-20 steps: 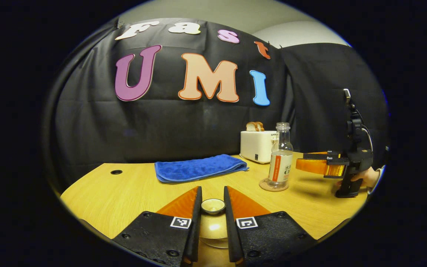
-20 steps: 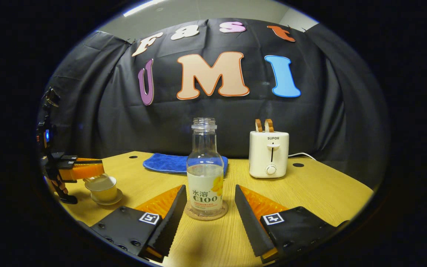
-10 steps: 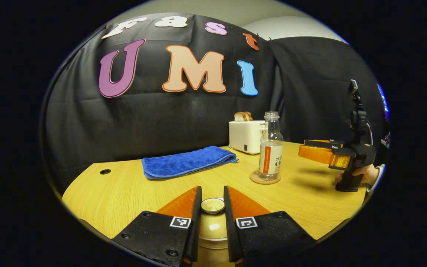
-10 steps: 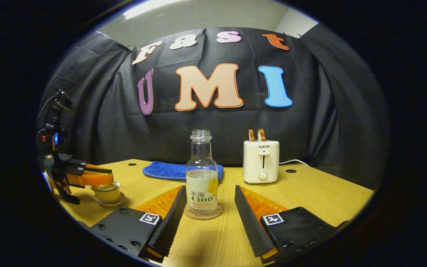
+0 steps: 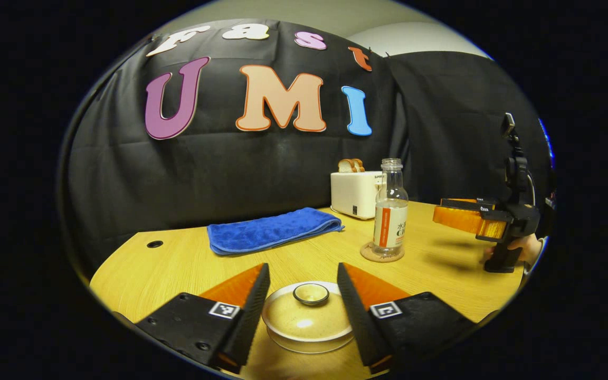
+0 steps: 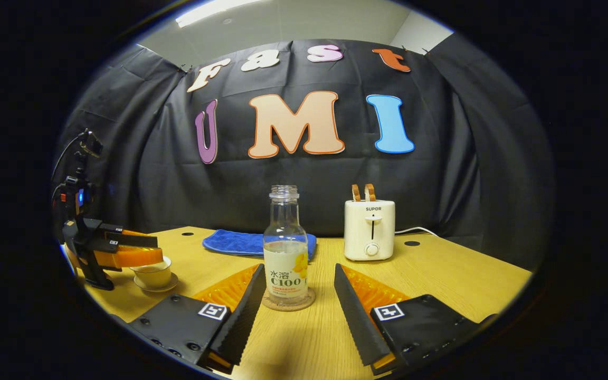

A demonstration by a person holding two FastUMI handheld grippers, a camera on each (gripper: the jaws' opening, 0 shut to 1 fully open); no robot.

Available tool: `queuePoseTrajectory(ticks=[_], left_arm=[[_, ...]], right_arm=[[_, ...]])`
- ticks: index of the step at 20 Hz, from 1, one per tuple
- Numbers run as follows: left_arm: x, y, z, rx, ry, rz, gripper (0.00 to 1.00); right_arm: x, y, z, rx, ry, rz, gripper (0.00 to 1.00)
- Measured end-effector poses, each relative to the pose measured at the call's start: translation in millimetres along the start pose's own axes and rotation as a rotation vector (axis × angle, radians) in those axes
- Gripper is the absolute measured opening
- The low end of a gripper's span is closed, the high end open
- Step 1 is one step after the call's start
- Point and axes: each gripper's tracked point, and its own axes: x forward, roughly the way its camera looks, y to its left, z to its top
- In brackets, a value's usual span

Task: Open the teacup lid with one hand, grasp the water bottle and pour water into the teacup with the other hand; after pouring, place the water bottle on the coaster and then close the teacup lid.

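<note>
Left gripper: fingers spread wide, one on each side of the teacup lid, not pressing on it.
Right gripper: open, holding nothing; the water bottle stands just beyond the fingertips, apart from them.
Teacup lid: it sits on the teacup, its small knob facing up; the task looks near its end.
Water bottle: upright on the coaster, no cap on, partly filled.
Risk, lid: a finger could catch the lid rim if the left gripper pulls back at a slant, and the lid would slide off or tip the cup on its saucer.
Risk, bottle: tall and narrow with an open mouth; a push from the right gripper could knock it over and spill water on the table.
Edges: the teacup stands near the left, near edge of the table, so a pushed cup has little margin before it falls.
Open room: bare wood lies to the right of the bottle and between the cup and the bottle; the blue towel and the toaster are farther back, well apart from both grippers.
Safest way out: probably straight up and back for each gripper.
</note>
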Motion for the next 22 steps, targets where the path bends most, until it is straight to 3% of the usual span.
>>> queuePoseTrajectory(ticks=[1,2,3,10,11,14,18,20,22], left_arm=[[-2,3,2,-0.007,-0.013,0.012,0.90],[-4,7,4,-0.015,-0.028,0.034,0.93],[-6,14,5,-0.025,-0.044,0.068,0.94],[-32,36,11,-0.050,-0.094,0.259,0.94],[-37,43,8,-0.051,-0.090,0.303,0.95],[-59,68,6,-0.058,-0.084,0.473,0.94],[-82,85,2,-0.061,-0.081,0.627,0.94],[-89,89,0,-0.065,-0.080,0.672,0.94],[-93,87,0,-0.064,-0.082,0.684,0.94]], right_arm=[[-1,0,0,0.000,0.000,-0.003,0.81],[-1,-1,0,-0.001,0.000,-0.007,0.85],[-1,-2,0,0.000,-0.001,-0.014,0.81],[-4,-19,1,-0.004,-0.004,-0.102,0.85],[-6,-22,2,-0.004,-0.004,-0.120,0.81],[-9,-32,2,-0.007,-0.007,-0.176,0.84],[-20,-57,4,-0.011,-0.013,-0.313,0.85],[-25,-63,4,-0.013,-0.015,-0.354,0.81],[-27,-63,5,-0.013,-0.015,-0.364,0.84]])
